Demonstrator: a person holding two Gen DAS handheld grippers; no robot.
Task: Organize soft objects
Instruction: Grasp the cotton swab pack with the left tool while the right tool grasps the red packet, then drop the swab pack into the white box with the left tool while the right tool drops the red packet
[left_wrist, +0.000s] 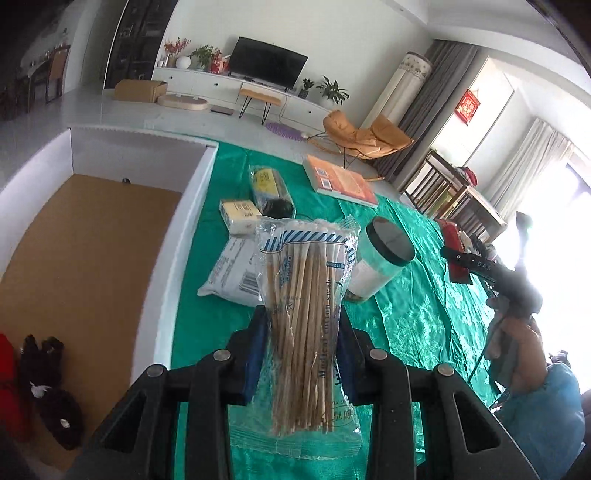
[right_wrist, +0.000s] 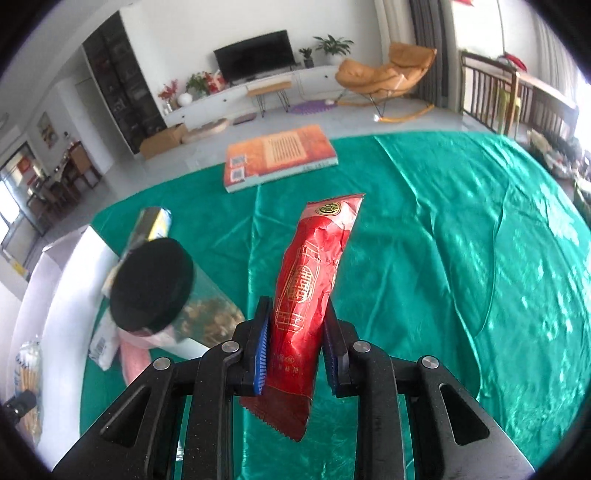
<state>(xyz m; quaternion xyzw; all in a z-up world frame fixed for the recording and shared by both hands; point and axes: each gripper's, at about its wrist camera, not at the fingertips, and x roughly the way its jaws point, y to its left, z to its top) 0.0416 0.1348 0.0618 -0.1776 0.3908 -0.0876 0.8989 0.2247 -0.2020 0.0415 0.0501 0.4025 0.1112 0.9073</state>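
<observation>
Where the left gripper (left_wrist: 301, 354) fills the bottom of its frame, its blue pads are clamped on a clear bag of cotton swabs (left_wrist: 308, 295), held clear of the cloth. The right gripper (right_wrist: 297, 350), low in its own frame, is clamped the same way on a red foil packet (right_wrist: 314, 280) standing nearly upright between the pads.

Beyond them spreads a shiny green tablecloth (right_wrist: 461, 240), creased in long folds. On it lie a black-lidded clear jar (left_wrist: 384, 258), a white pouch (left_wrist: 231, 273), a pale yellow box (left_wrist: 240, 216), a dark wrapped roll (left_wrist: 269, 190) and — toward the far edge — an orange book (right_wrist: 277, 155). At the left of the left view sits a white-walled box with a brown floor (left_wrist: 85, 258).

Past the table is a living room — a television (right_wrist: 255, 55) on a long white cabinet, potted plants, an orange rocking chair (right_wrist: 388, 74) and grey curtains.
</observation>
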